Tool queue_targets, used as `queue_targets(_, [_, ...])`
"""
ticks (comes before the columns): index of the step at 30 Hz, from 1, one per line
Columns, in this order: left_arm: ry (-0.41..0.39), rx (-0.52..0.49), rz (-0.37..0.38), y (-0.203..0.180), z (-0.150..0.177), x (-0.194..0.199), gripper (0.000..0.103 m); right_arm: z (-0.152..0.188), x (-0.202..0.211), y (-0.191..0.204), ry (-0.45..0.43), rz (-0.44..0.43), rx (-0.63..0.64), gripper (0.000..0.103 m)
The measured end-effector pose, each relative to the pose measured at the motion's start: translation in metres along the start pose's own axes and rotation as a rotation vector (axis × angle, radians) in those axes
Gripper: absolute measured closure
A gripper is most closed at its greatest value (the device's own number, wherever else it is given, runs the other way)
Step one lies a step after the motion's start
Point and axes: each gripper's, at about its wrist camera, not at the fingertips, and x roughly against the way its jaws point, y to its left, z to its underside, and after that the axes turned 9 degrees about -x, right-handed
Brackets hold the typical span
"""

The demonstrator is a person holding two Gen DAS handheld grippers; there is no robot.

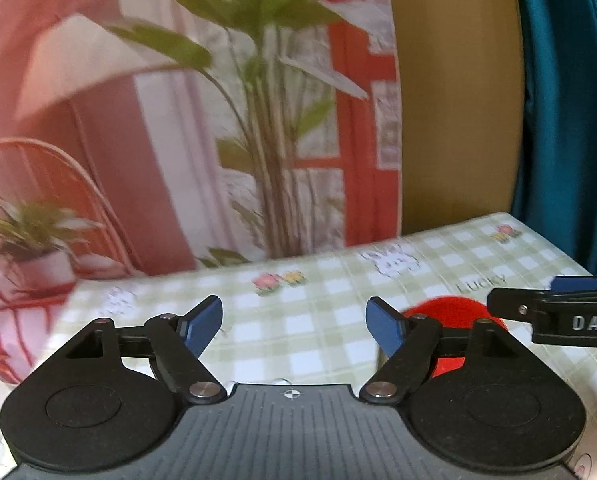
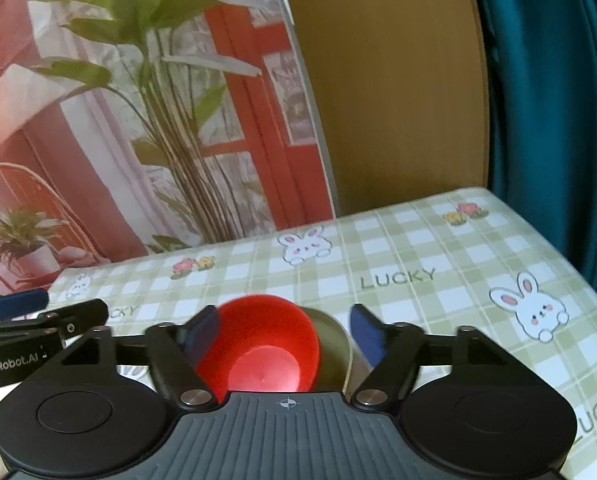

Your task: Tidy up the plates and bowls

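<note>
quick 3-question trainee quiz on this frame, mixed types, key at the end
1. True or false: the right gripper has its jaws closed on the red bowl.
2. What sits directly beside the red bowl, on its right in the right wrist view? A) a blue cup B) an olive-green bowl C) a fork
3. What word is printed on the checked tablecloth?

Key: 1 false, the jaws are open with the bowl between them; 2 B; 3 LUCKY.

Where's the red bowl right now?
On the checked tablecloth, the red bowl sits between the open right claw's fingers, nested in a pale bowl.
</note>
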Motion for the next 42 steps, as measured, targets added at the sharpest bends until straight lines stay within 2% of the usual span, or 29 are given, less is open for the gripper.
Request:
queue_targets(2, [-0.016, 0.023, 0.005, 0.007, -0.002, 0.009, 0.019, -0.002, 0.007, 0.007, -0.007, -0.012, 0.007, 0.014])
queue_targets(4, [-0.028, 0.051, 0.012, 0.014, -0.004, 0.018, 0.019, -0.005, 0.015, 0.015, -0.02, -0.014, 0.021, 0.009])
queue_targets(10, [-0.075, 0.112, -0.028, 0.037, -0.012, 0.049, 0.019, -0.013, 0.042, 0.04, -0.079, -0.008, 0.057, 0.0])
queue_targets(16, [-0.148, 0.118, -0.071, 0.055, -0.026, 0.089, 0.019, -0.025, 0.072, 0.064, -0.131, -0.03, 0.093, 0.0])
queue_targets(20, [-0.194, 0.122, -0.082, 0.066, -0.035, 0.117, 0.018, -0.034, 0.093, 0.079, -0.16, -0.09, 0.094, 0.0])
queue_targets(22, [-0.202, 0.137, -0.089, 0.071, -0.037, 0.13, 0.014, -0.038, 0.105, 0.088, -0.184, -0.102, 0.102, 0.0])
queue_targets(30, [-0.262, 0.127, -0.127, 0.083, -0.038, 0.175, 0.014, -0.045, 0.144, 0.127, -0.252, -0.128, 0.169, 0.0])
queue_targets(38, [-0.289, 0.14, -0.188, 0.097, -0.037, 0.201, 0.014, -0.046, 0.174, 0.15, -0.286, -0.134, 0.178, 0.0])
queue_targets(42, [-0.295, 0.159, -0.19, 0.103, -0.037, 0.209, 0.014, -0.048, 0.182, 0.151, -0.294, -0.123, 0.155, 0.0])
